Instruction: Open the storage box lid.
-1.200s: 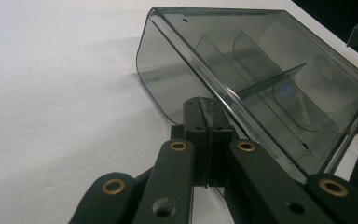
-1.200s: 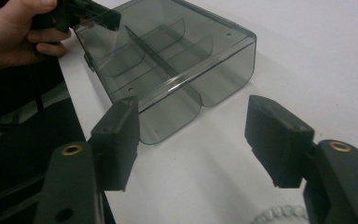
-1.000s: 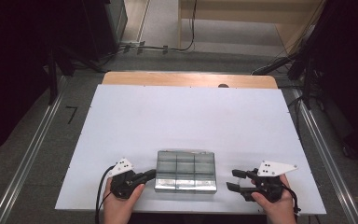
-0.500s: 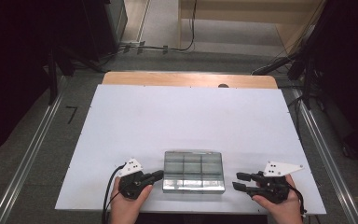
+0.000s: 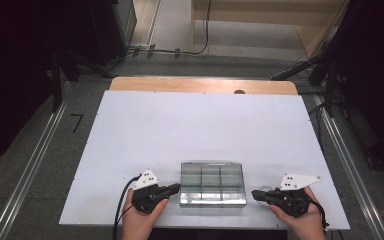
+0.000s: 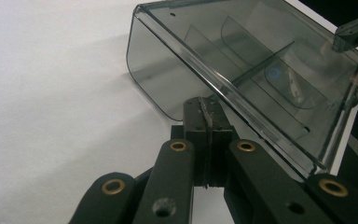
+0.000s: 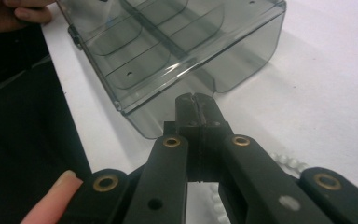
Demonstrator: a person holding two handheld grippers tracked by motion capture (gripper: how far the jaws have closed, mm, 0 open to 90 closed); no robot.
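Clear divided box (image 5: 212, 183) sits at bench (image 5: 200, 125) near edge, between both tools. Left tool (image 5: 174, 188) jaws closed, tip at box's left wall. Right tool (image 5: 256, 194) jaws closed, just beside its right wall.

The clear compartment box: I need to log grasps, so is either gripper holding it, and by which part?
Neither holds it. The left gripper and right gripper are both shut, tips near opposite ends of the box.

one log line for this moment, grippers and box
left gripper: shut, tip at left side of clear divided box | right gripper: shut, tip near its right side | box: on white table, near front edge
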